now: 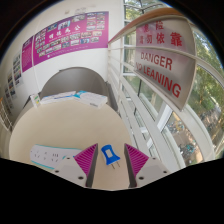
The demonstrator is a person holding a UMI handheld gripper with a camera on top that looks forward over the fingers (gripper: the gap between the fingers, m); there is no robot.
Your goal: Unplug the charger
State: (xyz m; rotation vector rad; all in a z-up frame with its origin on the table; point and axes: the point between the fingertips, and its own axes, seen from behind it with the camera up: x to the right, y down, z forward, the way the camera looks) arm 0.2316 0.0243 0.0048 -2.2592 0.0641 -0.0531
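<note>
— Where is the charger?

— The small blue plastic charger [109,156] sits right between the two magenta pads of the gripper [110,160], up near the fingertips. Two pale prongs show on its face.

— So the jaws are closed on it?

— They look drawn in around it, with the pads [86,158] close on either side, but whether both press on it cannot be made out. I cannot tell.

— Is it plugged into anything?

— It appears clear of the white power strip [52,155], which lies on the pale counter [40,125] just beside the left finger. The strip's sockets are too small to read.

— What else is around?

— Beyond the fingers, a white curved counter section carries a flat white and blue item [62,97]. On the far wall hangs a purple poster board with rows of small pictures [70,38]. To the right stands a tilted sign with red lettering [158,60], reading partly "DANGER" and "CLEANING", and behind it are windows with white frames [165,115] and green foliage outside.
</note>
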